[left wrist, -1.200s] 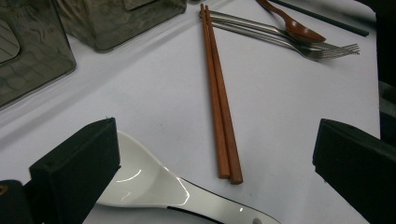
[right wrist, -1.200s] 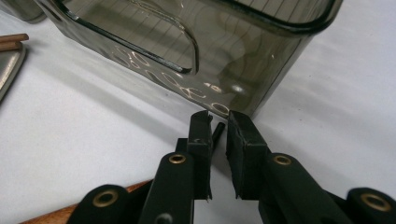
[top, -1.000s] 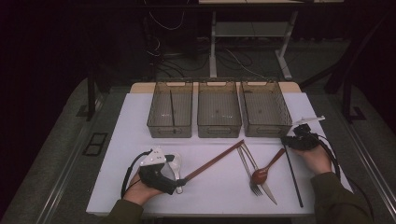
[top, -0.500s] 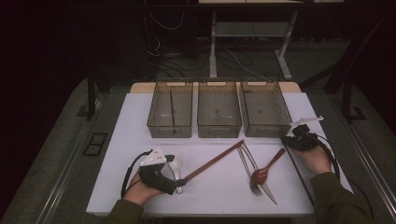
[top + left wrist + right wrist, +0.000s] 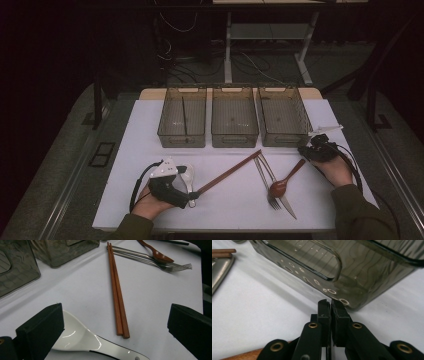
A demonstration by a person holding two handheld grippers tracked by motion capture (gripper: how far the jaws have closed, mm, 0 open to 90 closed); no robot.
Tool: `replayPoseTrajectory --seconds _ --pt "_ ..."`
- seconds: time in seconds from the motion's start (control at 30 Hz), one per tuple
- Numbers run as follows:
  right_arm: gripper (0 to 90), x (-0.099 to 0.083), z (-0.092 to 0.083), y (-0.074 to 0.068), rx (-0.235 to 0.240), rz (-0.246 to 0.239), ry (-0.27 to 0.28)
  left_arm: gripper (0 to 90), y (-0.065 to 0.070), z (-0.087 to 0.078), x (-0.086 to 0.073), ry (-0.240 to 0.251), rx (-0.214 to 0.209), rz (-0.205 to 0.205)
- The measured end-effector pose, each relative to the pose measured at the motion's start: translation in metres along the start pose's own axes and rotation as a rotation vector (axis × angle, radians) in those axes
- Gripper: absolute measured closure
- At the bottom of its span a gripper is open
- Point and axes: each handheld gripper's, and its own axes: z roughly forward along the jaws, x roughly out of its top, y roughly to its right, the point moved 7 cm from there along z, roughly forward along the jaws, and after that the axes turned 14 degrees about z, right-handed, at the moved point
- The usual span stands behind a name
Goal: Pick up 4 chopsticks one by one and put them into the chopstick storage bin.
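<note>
My right gripper [image 5: 306, 150] rests on the white table beside the right bin [image 5: 284, 117]. Its jaws [image 5: 330, 307] are shut, and a thin black chopstick [image 5: 328, 350] is pinched between them. Part of that black chopstick [image 5: 172, 242] lies beyond the brown wooden spoon [image 5: 286, 179]. My left gripper [image 5: 192, 194] stands open near the front edge. A white ceramic spoon [image 5: 82, 340] lies by its left jaw. The near ends of a brown chopstick pair [image 5: 117, 297] lie between the wide jaws, untouched.
Three smoky clear bins stand in a row at the back; the left bin [image 5: 182, 120] holds a black chopstick [image 5: 184, 115], and the middle bin [image 5: 234, 120] looks bare. A steel fork [image 5: 267, 185] and knife [image 5: 287, 205] lie crossed under the wooden spoon.
The black chopstick that lay flat on the table in front of the right hand no longer lies there. Both hands have kept their places.
</note>
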Motion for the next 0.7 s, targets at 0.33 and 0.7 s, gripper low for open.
replayPoseTrajectory --seconds 0.33,0.7 --pt "71.1 0.0 -0.022 -0.006 0.09 0.006 0.039 0.0 0.0 -0.001 0.0 0.004 0.002 -0.004" --pt "64.3 -0.02 -0.056 0.0 0.141 0.001 0.03 0.0 0.0 -0.001 0.0 0.005 0.001 -0.003"
